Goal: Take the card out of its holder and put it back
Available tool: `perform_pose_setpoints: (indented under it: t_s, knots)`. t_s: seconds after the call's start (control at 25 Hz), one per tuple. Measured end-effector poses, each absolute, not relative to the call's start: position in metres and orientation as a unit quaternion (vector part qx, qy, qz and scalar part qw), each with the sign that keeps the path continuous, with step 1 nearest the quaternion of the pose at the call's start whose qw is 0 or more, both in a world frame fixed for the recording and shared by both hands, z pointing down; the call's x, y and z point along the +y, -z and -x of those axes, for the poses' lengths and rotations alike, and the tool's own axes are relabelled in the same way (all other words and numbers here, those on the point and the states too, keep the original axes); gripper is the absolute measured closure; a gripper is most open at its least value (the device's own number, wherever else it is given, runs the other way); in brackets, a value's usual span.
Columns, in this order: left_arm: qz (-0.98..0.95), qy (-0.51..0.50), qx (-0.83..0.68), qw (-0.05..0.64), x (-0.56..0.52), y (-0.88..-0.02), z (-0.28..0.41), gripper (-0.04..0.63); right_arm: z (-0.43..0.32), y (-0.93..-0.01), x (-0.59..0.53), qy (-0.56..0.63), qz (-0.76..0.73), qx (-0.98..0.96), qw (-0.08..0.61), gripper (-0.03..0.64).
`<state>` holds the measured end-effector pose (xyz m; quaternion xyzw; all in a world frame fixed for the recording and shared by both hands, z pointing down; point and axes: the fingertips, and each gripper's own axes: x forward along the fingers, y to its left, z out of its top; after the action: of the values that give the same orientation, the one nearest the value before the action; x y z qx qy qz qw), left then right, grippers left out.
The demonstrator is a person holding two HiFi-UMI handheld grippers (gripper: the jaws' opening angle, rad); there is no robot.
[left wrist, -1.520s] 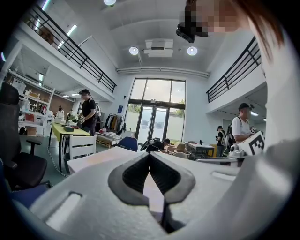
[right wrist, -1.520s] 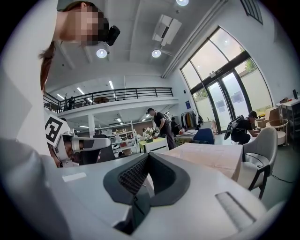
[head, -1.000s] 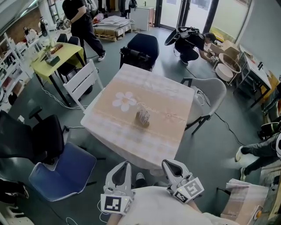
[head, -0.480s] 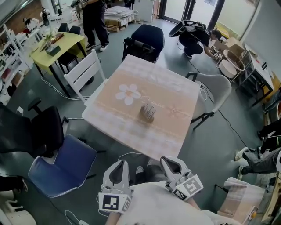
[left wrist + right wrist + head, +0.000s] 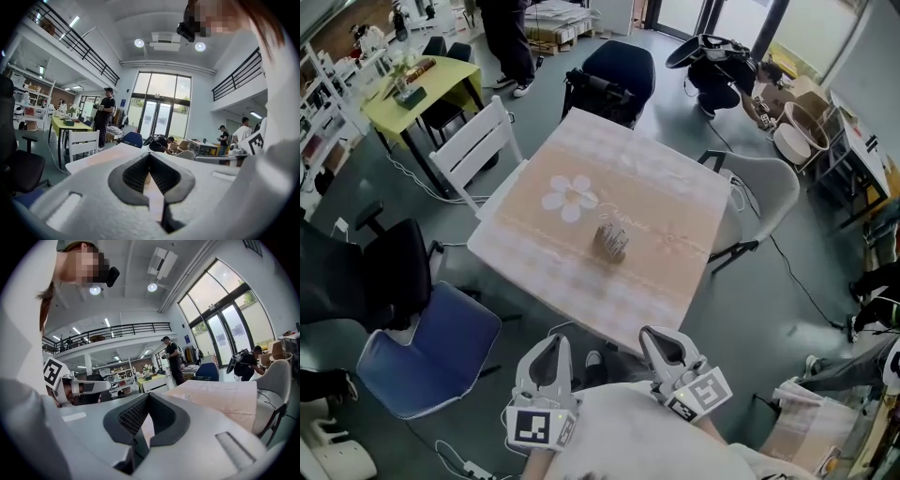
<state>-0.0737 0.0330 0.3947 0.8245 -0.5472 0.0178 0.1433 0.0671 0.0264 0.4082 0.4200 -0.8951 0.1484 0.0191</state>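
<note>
Card holder (image 5: 610,242): one only, a small grey upright thing standing near the middle of the single square table (image 5: 534,267). It is too small to tell whether a card sits in it. The table wears a pale peach cloth (image 5: 675,272) with a whitish checked border and one white flower (image 5: 570,197) printed just to the holder's left.

Four chairs ring the table. From the left they are a padded blue chair (image 5: 427,352), a white slatted chair (image 5: 478,150), a dark chair (image 5: 619,70) at the far edge and a grey shell chair (image 5: 764,192). A yellow table (image 5: 412,98) stands well apart at the upper left.

There are two grippers, both of smooth pale plastic with dark ribbed pads. The left gripper (image 5: 553,339) (image 5: 150,154) has its jaws brought together with nothing between them. The right gripper (image 5: 659,335) (image 5: 149,394) is likewise closed and empty. Both hang off the table's near edge, side by side, and the holder stands well beyond them, slightly nearer the line of the right one.
</note>
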Motion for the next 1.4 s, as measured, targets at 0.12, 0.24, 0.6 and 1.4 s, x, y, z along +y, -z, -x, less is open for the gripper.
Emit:
perform_pose_setpoints:
  t_s: [0.12,0.24,0.6,1.4]
  knots:
    - [-0.827,-0.015,-0.543,0.141,0.014,-0.390,0.058,0.595,-0.080,-0.405,0.009,-0.149,-0.421,-0.895,0.019,0.623]
    - [-0.829,-0.011,-0.541,0.137,-0.003,-0.384,0.044,0.595,-0.093,-0.403,-0.009,-0.145,-0.422,-0.895,0.021,0.623]
    - [-0.817,-0.011,-0.562,0.128,-0.033,-0.383,0.024,0.595,-0.115,-0.406,-0.046,-0.144,-0.404,-0.903,0.014,0.623]
    - [-0.832,-0.019,-0.537,0.140,-0.055,-0.385,0.015,0.595,-0.118,-0.407,-0.062,-0.155,-0.423,-0.893,0.009,0.623]
